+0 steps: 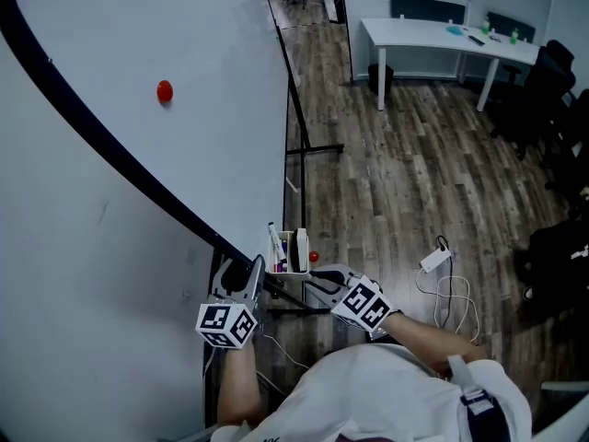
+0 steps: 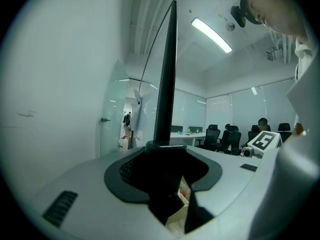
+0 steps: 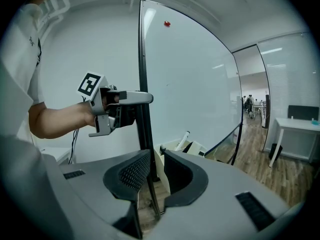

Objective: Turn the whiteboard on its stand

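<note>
1. A large white whiteboard [image 1: 184, 155] with a black frame stands upright, its side edge running between both grippers' jaws.
2. Left gripper [image 1: 252, 273]: jaws wide, straddling the edge, unclamped.
3. Right gripper [image 3: 152, 164], lower down: likewise apart, gripping nothing.

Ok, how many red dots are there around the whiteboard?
2: one red magnet on the whiteboard; one small red piece beside the marker tray. The board's other side is hidden.
</note>
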`<move>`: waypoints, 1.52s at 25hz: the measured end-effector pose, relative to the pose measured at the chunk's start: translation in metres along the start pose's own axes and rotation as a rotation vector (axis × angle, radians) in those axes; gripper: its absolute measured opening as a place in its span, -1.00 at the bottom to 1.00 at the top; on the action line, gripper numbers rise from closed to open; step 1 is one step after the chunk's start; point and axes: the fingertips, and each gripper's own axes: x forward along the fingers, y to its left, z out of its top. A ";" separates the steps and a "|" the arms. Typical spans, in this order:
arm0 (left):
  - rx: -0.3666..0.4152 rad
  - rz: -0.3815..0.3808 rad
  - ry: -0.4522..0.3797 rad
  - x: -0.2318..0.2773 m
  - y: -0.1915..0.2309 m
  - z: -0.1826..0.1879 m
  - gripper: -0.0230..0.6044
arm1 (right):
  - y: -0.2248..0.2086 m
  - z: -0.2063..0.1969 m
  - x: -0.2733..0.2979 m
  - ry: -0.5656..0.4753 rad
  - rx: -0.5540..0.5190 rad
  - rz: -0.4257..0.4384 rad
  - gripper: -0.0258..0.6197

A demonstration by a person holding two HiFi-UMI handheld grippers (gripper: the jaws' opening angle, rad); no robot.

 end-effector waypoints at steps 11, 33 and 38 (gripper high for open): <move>0.000 -0.001 -0.005 0.024 0.018 0.003 -0.34 | -0.014 -0.011 -0.010 0.004 0.019 -0.041 -0.61; -0.008 0.008 -0.024 0.033 0.031 -0.015 -0.34 | -0.017 -0.039 -0.020 0.006 0.023 -0.078 -0.61; -0.009 0.004 -0.022 0.032 0.031 -0.012 -0.34 | -0.016 -0.036 -0.021 0.004 0.022 -0.075 -0.61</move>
